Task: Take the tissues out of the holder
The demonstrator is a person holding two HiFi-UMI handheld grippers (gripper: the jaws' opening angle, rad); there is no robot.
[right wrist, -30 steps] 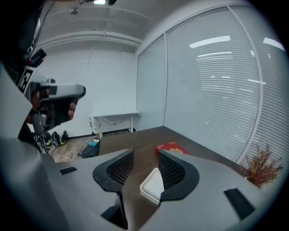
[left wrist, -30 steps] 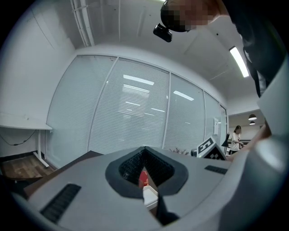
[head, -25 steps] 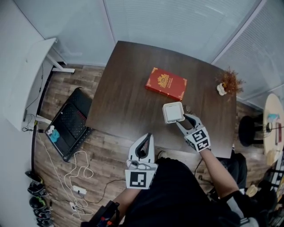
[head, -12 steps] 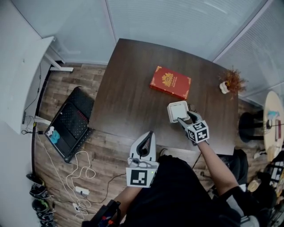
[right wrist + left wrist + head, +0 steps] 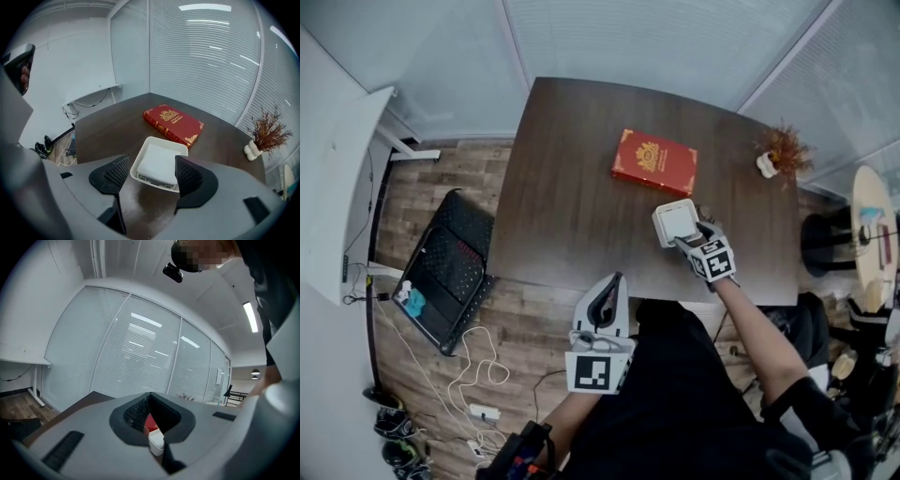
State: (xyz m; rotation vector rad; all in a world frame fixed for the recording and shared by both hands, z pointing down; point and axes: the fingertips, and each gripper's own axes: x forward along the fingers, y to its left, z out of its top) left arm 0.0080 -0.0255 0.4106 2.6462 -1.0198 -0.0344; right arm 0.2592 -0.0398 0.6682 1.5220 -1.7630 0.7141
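One white square plastic tissue holder (image 5: 677,222) – flanked, unpressed, by right gripper (image 5: 694,234) jaws just opened wider; left gripper (image 5: 605,286) jaws closed, empty. One red gold-crested book (image 5: 654,161) – lettering unreadable.

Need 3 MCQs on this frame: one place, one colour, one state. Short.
1. Where is the red book relative to the tissue holder?
A) beyond it, farther from the person
B) under it
C) on the floor

2. What colour is the holder?
A) red
B) white
C) black

3. How do the right tool jaws stand?
A) shut on the book
B) shut, empty
C) apart

Answers:
1. A: the head view shows the book past the holder, apart from it.
2. B: its walls show white in both views.
3. C: the jaws have just been opening. The holder's near end sits between them, and the pads are not pressing on it.
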